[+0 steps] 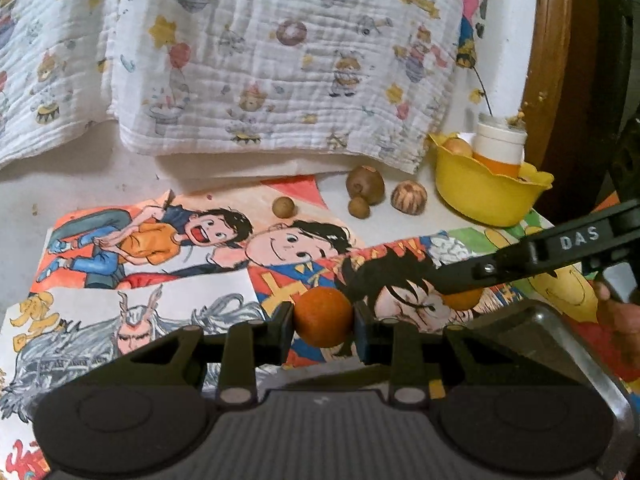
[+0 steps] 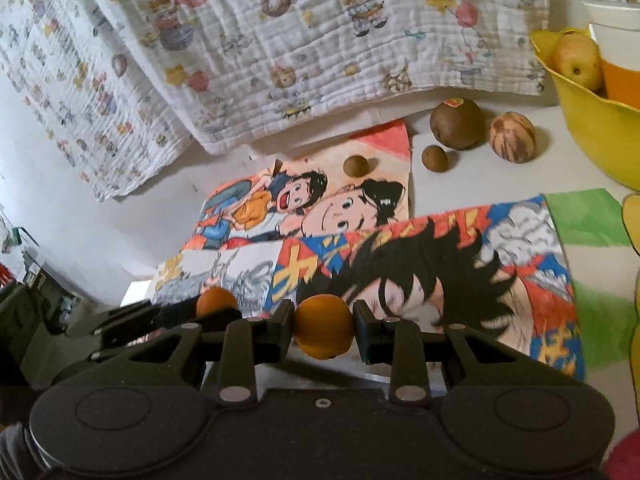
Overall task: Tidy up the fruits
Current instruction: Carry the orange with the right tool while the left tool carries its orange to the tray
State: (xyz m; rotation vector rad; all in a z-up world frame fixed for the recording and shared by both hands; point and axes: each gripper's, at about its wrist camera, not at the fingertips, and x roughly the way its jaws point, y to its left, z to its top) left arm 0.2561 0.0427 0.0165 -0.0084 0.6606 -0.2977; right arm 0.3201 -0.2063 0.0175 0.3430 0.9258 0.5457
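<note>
My left gripper [image 1: 322,322] is shut on a small orange fruit [image 1: 322,312], held above the cartoon posters. In the same view my right gripper [image 1: 460,286] reaches in from the right, shut on a second orange fruit [image 1: 464,300]. The right wrist view shows that fruit [image 2: 324,326] pressed between the right gripper's [image 2: 323,330] pads, and the left gripper [image 2: 214,314] low at the left with its orange [image 2: 216,299]. On the table beyond lie a kiwi [image 1: 365,184] [image 2: 457,123], two small brown fruits [image 1: 359,207] [image 1: 283,207] and a striped round fruit [image 1: 409,197] [image 2: 512,136].
A yellow bowl [image 1: 488,196] [image 2: 592,132] at the back right holds a yellowish fruit [image 2: 578,60] and a white-and-orange cup [image 1: 500,148]. A metal tray [image 1: 592,360] sits under the grippers at lower right. A printed quilt [image 1: 260,60] drapes along the back.
</note>
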